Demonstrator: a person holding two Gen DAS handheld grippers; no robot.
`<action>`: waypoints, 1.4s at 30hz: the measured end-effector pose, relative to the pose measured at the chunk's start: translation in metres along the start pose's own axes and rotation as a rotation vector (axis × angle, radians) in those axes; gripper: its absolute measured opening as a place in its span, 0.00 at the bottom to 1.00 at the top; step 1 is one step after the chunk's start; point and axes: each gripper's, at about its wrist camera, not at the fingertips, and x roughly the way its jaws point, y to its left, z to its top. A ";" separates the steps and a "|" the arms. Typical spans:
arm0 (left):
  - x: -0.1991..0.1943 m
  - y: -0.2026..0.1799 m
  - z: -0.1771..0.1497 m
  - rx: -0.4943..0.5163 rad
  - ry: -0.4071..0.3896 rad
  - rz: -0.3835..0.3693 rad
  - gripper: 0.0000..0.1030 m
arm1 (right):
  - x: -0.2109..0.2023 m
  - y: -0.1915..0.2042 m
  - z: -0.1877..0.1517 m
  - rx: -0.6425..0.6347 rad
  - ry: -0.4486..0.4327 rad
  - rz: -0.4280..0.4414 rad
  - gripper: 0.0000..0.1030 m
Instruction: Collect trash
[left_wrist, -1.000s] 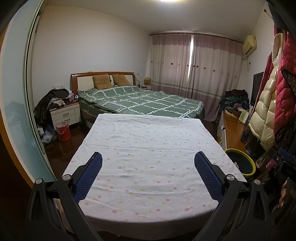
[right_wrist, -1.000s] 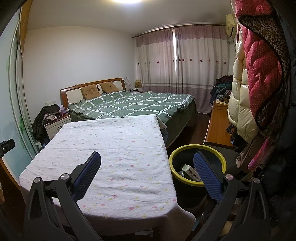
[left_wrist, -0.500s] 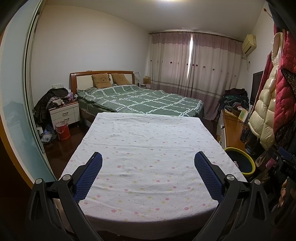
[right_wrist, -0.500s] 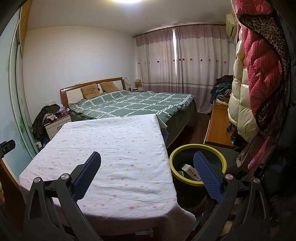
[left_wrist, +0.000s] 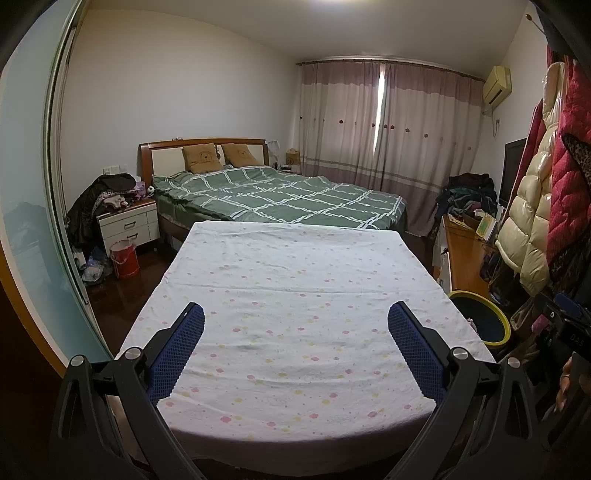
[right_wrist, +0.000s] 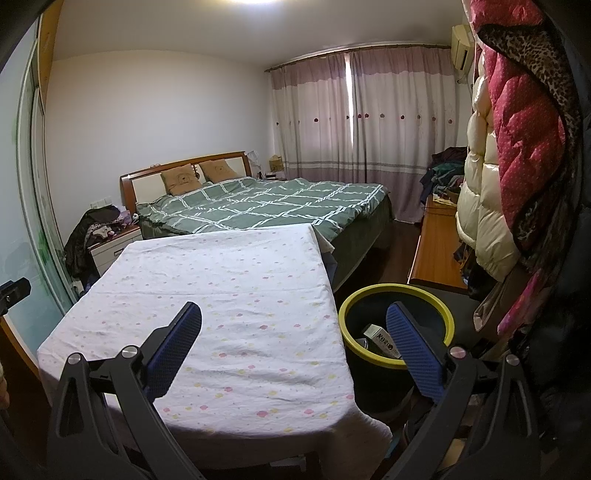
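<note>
Two grippers hang level above the near end of a table draped in a white cloth (left_wrist: 295, 295) printed with small pink and yellow dots; the left gripper (left_wrist: 295, 325) has its fingers spread wide with nothing between them, and the right gripper (right_wrist: 293, 325) is spread just as wide and equally empty. Each finger is a black angular frame faced with a blue pad (left_wrist: 177, 347) of fine mesh-like texture. The cloth lies mostly flat, with shallow creases, and droops over the near corner. Just beside the table's right edge stands a round black trash bin (right_wrist: 397, 291) with a yellow rim; inside it lies a small box (right_wrist: 380, 339) with dark lettering, partly hidden behind the right gripper's right pad. Beyond the table is a bed (left_wrist: 280, 199) under a green quilt crossed with white lines. Puffy quilted coats (right_wrist: 517, 122), cream and red, hang at the right.
</note>
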 end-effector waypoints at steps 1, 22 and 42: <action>0.001 0.000 0.000 0.002 0.001 0.000 0.95 | 0.001 0.000 0.000 0.000 0.001 0.000 0.93; 0.003 -0.001 -0.002 0.003 0.007 0.000 0.95 | 0.004 0.002 -0.002 0.001 0.007 0.001 0.93; 0.035 0.007 -0.002 -0.050 0.085 -0.088 0.95 | 0.029 0.003 -0.004 -0.009 0.043 0.025 0.93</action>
